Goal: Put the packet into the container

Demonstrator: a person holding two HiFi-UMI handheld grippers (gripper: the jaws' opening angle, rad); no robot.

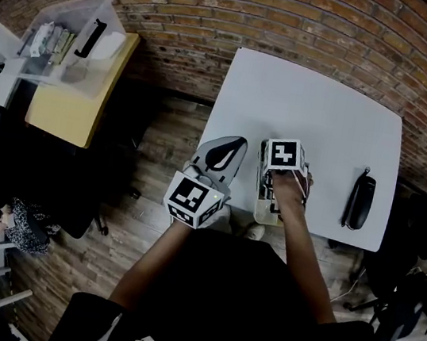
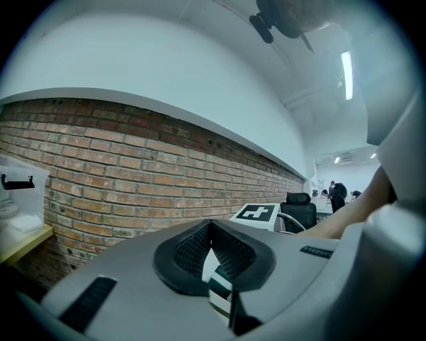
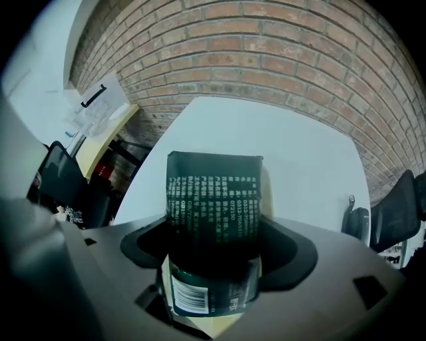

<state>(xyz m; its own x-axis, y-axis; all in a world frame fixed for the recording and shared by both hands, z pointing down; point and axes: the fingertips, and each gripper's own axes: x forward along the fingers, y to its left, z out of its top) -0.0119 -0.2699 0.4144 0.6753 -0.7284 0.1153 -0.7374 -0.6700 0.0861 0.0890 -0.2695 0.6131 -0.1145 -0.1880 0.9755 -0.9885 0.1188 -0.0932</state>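
Over white table [image 1: 327,111], right tongs [image 3: 216,252] pinch barcoded packet [image 3: 213,193]; left tongs [image 2: 212,233] pressed together.

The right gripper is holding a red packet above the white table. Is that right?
Almost. The packet is dark green, not red. The right gripper view shows the right gripper holding it between its fingers, above the white table.
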